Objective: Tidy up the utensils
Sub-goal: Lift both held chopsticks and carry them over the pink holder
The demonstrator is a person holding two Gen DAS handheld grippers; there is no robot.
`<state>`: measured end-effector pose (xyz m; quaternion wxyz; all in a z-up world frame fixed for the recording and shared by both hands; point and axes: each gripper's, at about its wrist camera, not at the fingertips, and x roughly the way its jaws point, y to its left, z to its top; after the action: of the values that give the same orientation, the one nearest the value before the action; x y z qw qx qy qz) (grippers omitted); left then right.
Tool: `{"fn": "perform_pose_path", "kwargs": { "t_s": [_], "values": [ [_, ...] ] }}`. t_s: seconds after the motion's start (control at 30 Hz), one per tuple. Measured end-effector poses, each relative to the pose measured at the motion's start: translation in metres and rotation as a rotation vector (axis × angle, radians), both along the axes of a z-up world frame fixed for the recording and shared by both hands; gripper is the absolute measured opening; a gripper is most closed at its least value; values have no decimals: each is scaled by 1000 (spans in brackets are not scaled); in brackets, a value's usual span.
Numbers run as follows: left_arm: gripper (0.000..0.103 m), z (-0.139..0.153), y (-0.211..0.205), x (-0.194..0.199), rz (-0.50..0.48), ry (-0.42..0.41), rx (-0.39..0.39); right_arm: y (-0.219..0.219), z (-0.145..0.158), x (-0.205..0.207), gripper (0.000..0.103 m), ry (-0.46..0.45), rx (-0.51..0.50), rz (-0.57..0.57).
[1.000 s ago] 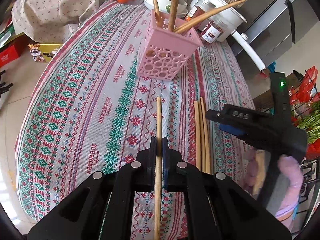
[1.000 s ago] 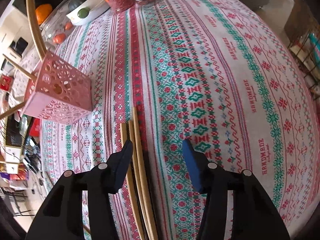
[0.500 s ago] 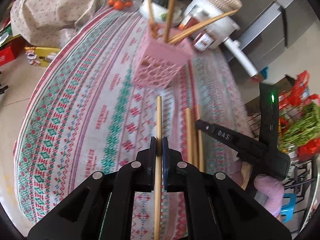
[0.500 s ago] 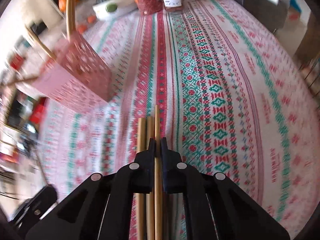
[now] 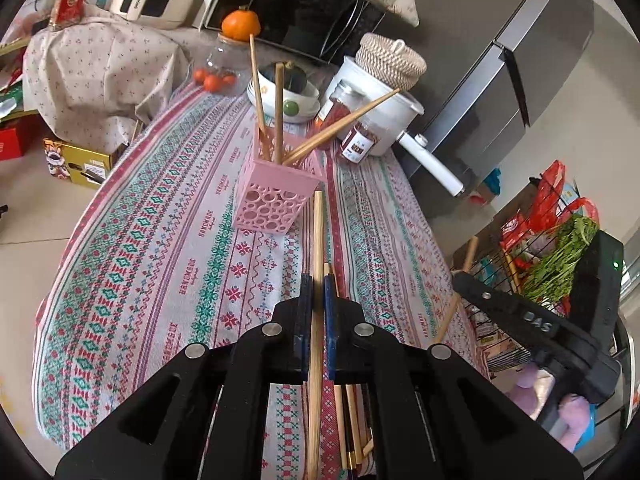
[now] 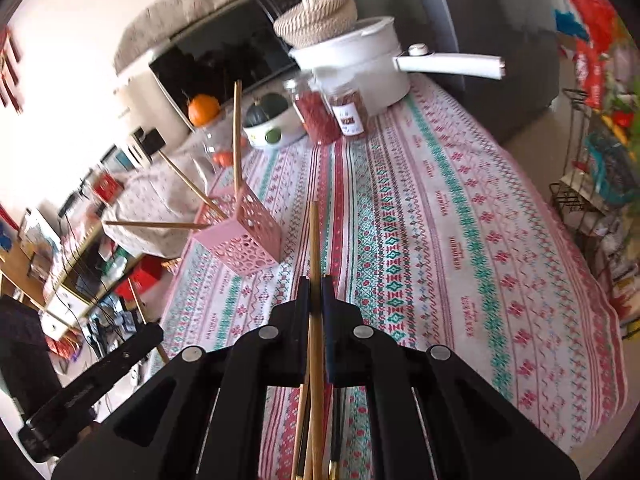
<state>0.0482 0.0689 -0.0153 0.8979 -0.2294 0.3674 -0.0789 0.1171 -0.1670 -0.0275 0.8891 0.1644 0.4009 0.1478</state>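
A: In the left wrist view, what does the left gripper have?

B: Its jaws are pinched tight on one chopstick, which runs forward between them with its tip near the pink holder. The holder stands on the patterned tablecloth with three chopsticks already in it. A few more chopsticks lie on the cloth under the gripper.

A: And the right wrist view?

B: The right gripper is clamped shut on its own chopstick; the stick points toward the holder, just left of its tip. This view is somewhat blurred. More sticks show below the jaws, low in the picture.

A: So which step is this?

B: I'd judge it the carry: both sticks are lifted clear of the cloth, neither is in the holder yet. Next, each hand needs to bring its stick over the open top, tip it upright, lower it in, then let go.
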Motion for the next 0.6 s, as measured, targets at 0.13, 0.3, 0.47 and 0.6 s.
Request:
{"fn": "perform_pose_path", "kwargs": {
  "t_s": [0.13, 0.3, 0.47, 0.6],
  "values": [
    [5, 7, 1, -15, 20, -26, 1, -11, 14, -17, 6, -29, 19, -5],
    [5, 17, 6, -31, 46, -50, 6, -18, 25, -30, 6, -38, 30, -9],
    [5, 31, 18, -46, 88, -81, 3, -28, 38, -41, 6, -42, 62, -21],
    [5, 50, 30, -56, 124, -114, -8, -34, 54, -44, 6, -64, 93, -27]
  ]
}}
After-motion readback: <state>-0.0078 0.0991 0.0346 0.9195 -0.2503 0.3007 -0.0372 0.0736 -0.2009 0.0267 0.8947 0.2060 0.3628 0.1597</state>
